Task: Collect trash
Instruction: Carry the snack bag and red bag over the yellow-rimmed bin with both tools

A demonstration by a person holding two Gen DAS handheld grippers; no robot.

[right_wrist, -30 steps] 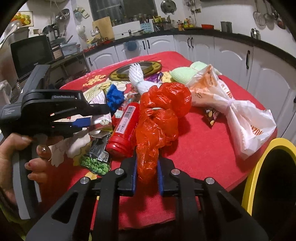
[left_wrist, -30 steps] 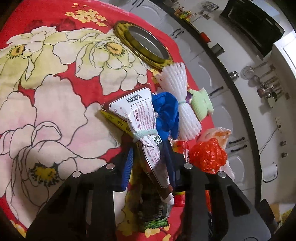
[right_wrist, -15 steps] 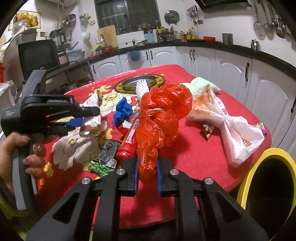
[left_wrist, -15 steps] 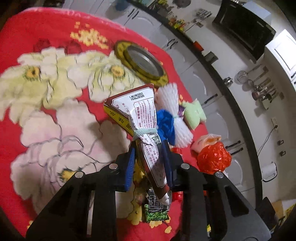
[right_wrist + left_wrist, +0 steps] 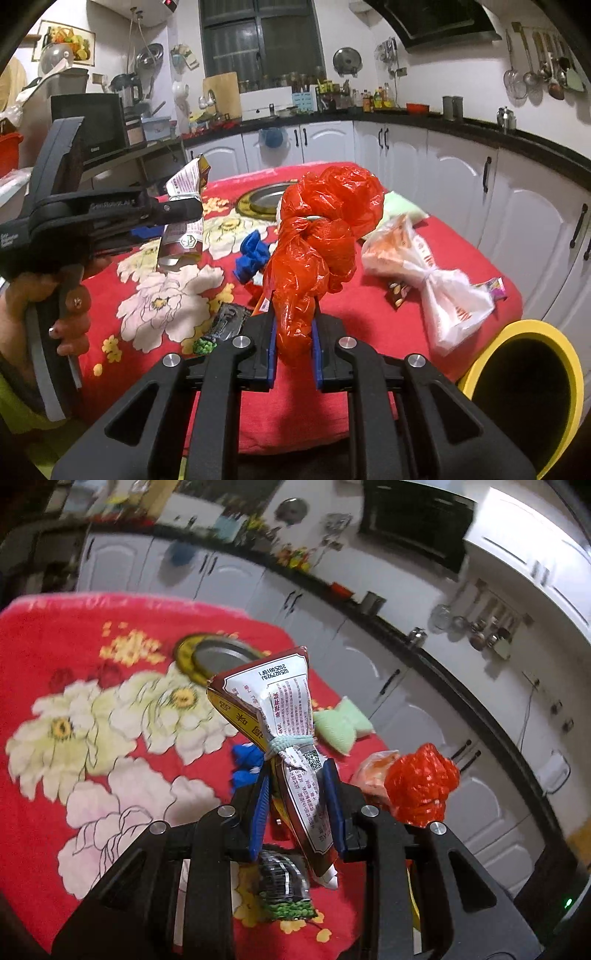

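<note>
The left gripper (image 5: 297,805) is clamped on a crumpled white-and-maroon printed snack wrapper tied with a pale green band (image 5: 284,731), which is held clear above the red floral tablecloth (image 5: 74,686). The right gripper (image 5: 293,332) is clenched on a knotted red plastic bag (image 5: 321,236), held above the table's near edge. A yellow-rimmed black bin (image 5: 524,391) is seen just beyond the table's right corner, below the cloth's edge, with open air between it and the red bag. A blue crumpled wrapper (image 5: 255,254), a black pea packet (image 5: 225,321) and a tied white-and-orange plastic bag (image 5: 432,273) lie on the cloth. Compared with a second earlier, both bundles have been lifted higher off the cloth, and the wrapper is now seen against the cabinets.
</note>
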